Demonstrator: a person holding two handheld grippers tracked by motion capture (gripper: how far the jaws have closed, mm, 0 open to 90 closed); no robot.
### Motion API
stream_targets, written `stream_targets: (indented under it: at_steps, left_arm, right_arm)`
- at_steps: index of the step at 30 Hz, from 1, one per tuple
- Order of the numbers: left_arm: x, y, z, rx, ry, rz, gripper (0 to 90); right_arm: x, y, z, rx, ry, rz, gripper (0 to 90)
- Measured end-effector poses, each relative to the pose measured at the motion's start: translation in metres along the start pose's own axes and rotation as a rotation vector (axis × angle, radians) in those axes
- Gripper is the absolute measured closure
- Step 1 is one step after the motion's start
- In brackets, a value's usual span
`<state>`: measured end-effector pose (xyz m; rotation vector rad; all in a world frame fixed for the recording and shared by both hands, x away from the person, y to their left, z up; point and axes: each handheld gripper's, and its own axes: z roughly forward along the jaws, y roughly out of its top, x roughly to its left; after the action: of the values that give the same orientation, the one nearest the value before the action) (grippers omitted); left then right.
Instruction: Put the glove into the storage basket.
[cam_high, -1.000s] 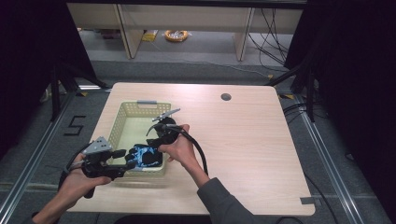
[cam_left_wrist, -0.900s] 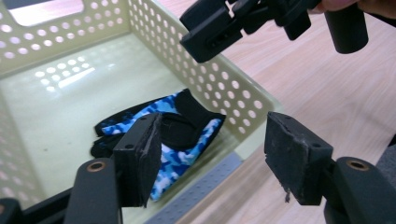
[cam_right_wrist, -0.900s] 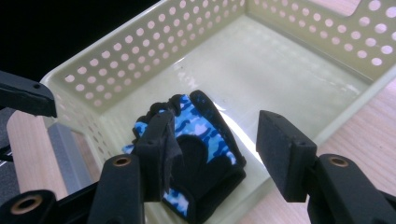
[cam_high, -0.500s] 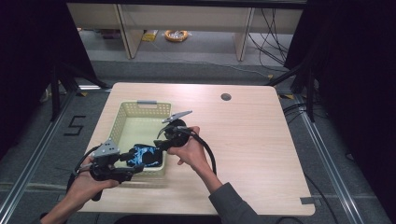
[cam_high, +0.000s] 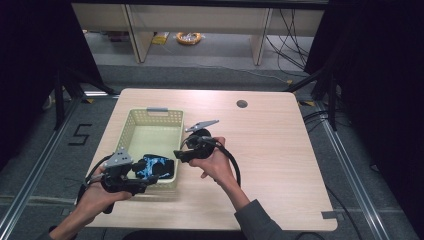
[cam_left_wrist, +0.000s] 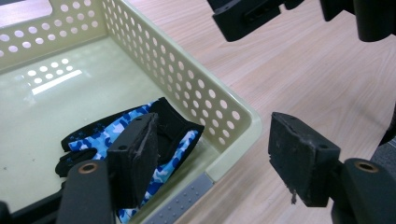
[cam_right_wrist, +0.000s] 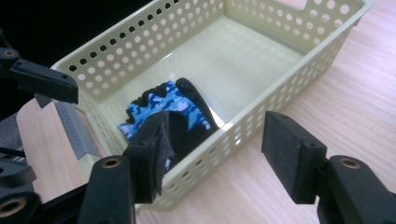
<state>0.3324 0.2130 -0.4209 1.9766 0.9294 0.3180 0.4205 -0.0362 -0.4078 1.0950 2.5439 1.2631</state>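
From the high view, the pale green basket (cam_high: 131, 131) sits on the left half of the wooden table (cam_high: 280, 150), and the blue camo glove (cam_high: 152, 167) lies in its near corner, around 6 o'clock inside the basket. My left claw (cam_high: 144, 186) hangs at the basket's near edge, my right claw (cam_high: 179, 155) just off its right wall at 3 o'clock.

In the left gripper view, my left claw (cam_left_wrist: 215, 154) is spread wide with nothing in it, straddling the basket's corner (cam_left_wrist: 233, 116). The glove (cam_left_wrist: 140, 140) lies on the basket floor behind my left jaw, at about 9 o'clock.

In the right gripper view, my right claw (cam_right_wrist: 215, 149) is also wide open and empty. The glove (cam_right_wrist: 173, 109) lies against the near wall of the basket (cam_right_wrist: 280, 93), at 11 o'clock from the jaws.
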Motion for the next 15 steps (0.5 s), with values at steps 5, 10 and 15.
stream_targets:
  at_steps: [5, 10, 15]
  left_arm:
    - [-0.002, 0.001, 0.000, -0.010, 0.010, -0.008, 31.0]
    - [-0.005, 0.002, 0.000, 0.003, 0.001, -0.001, 29.6]
    - [-0.007, 0.004, 0.001, 0.001, -0.012, -0.013, 26.8]
  right_arm:
    - [-0.004, -0.005, -0.012, -0.010, 0.014, 0.008, 40.5]
    - [-0.008, -0.011, -0.026, -0.015, 0.006, 0.020, 39.5]
    - [-0.012, -0.018, -0.040, -0.024, -0.006, 0.029, 38.8]
